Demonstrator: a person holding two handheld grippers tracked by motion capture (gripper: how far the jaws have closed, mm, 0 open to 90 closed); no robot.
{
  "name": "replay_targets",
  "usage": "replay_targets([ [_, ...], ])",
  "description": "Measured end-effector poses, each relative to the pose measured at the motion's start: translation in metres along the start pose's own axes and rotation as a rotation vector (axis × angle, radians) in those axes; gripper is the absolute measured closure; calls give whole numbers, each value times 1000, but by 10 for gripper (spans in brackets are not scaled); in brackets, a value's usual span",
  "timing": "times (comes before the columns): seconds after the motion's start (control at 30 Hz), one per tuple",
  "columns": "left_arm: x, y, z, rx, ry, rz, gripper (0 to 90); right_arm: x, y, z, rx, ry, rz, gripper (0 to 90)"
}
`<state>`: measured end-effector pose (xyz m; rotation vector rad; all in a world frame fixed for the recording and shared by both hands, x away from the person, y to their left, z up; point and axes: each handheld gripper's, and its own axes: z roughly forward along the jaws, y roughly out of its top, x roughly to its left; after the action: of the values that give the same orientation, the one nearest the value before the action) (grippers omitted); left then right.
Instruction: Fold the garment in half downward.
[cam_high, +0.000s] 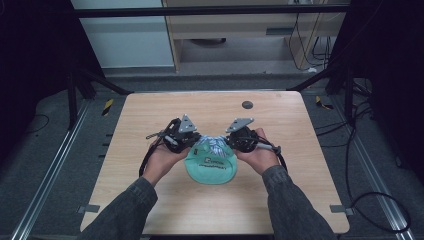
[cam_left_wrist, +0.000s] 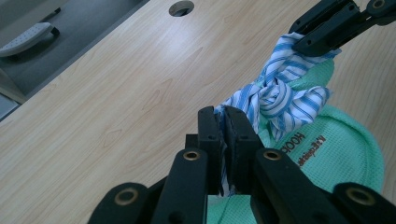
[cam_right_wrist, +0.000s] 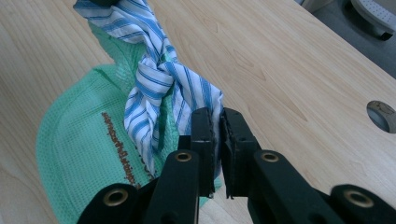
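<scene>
Under striped cloth (cam_left_wrist: 285, 91), bib's (cam_left_wrist: 336, 154) neckline

Light wood table (cam_high: 150, 120) w/ a round cable hole (cam_high: 247, 104) near far edge. Black cables (cam_high: 360, 165) seen on grey floor at right — yellow-black tape strips (cam_high: 107, 106) beside table's far corners.

Table top (cam_high: 150, 165) is pale wood-grain laminate, smooth w/ a soft satin sheen. Green cloth (cam_high: 210, 167) is waffle-weave fabric, matt, w/ brown printed lettering. Striped cloth (cam_left_wrist: 285, 93) is thin woven cotton-type shirt fabric, blue & white, matt, creased & knotted. Left gripper (cam_left_wrist: 224, 135) jaws are black plastic, matt, w/ ribbed rubbery pads & brass-look rivets; right gripper (cam_right_wrist: 217, 135) same build. Grey plates on top of both look like dull metal. Sleeves (cam_high: 125, 210) are dark grey woven cloth.
</scene>
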<state>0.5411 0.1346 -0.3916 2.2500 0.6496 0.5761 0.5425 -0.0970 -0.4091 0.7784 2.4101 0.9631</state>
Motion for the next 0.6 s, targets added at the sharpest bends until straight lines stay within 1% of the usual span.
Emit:
replay_targets([
  [0.3, 1, -7, -1, 4, -5, -10, 861, 5, 1, -1, 2, 10, -14, 841],
  [0.47, 3, -13, 0, -3, -19, -36, 861, 9, 0, 0, 4, 18, -21, 840],
  [0.6, 2, -16, -1, -4, -20, -38, 861, 12, 1, -1, 8, 22, -28, 839],
])
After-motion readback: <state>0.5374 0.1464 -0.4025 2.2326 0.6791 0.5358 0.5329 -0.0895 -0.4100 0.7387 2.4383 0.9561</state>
